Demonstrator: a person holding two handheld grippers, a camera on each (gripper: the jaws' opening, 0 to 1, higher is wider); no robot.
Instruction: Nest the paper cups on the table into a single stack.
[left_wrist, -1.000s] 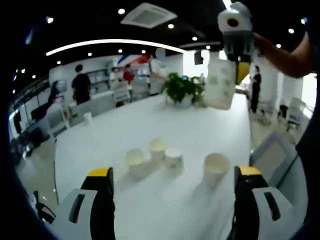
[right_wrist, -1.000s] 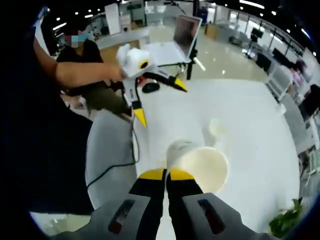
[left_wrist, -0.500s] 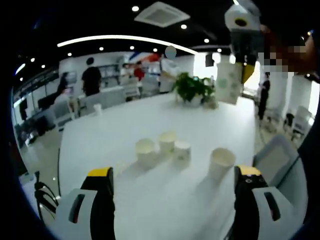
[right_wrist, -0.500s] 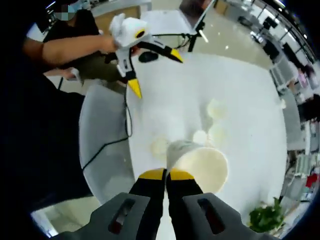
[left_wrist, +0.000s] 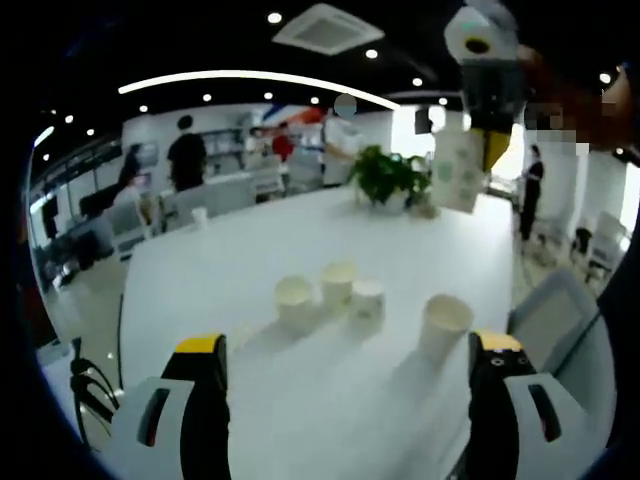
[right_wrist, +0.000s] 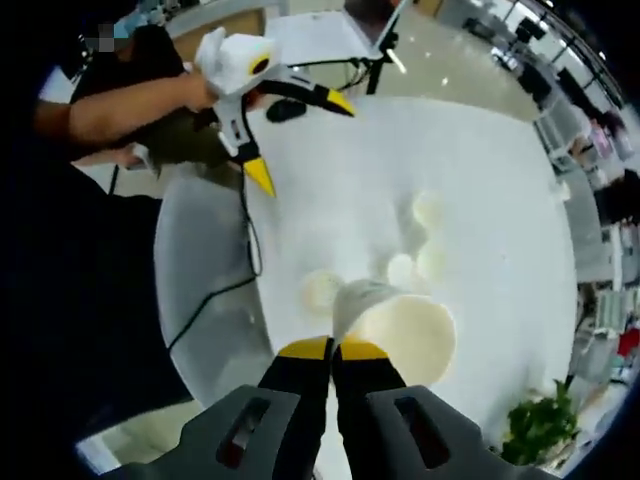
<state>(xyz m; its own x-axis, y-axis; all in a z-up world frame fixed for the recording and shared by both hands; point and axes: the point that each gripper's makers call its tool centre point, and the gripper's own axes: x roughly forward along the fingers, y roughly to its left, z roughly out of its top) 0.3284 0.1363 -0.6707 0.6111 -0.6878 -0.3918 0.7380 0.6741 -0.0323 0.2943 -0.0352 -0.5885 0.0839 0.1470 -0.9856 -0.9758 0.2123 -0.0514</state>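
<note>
In the left gripper view, the left gripper (left_wrist: 345, 365) is hanging low over the near end of the white table (left_wrist: 220, 270). Its two jaws are spread wide apart, and nothing is sitting between them.

A little farther along the table, four paper cups are standing with their open ends up. One cup (left_wrist: 444, 324) is standing alone near the right edge. Three other cups (left_wrist: 338, 296) are standing close together in a small group nearer the middle, well apart from the lone cup.

Farther back, a green plant (left_wrist: 385, 177) is sitting at the far end of the table. People are standing in the room behind it.

High up on the right, the right gripper (left_wrist: 482, 130) is holding a paper cup (left_wrist: 457, 170) in the air, above the far end of the table.

In the right gripper view, the right gripper's jaws are pressed together, pinching the rim of that held cup (right_wrist: 400, 330). The cup's open mouth is facing the camera. Far below it, the cups on the table are showing as pale round spots.
</note>
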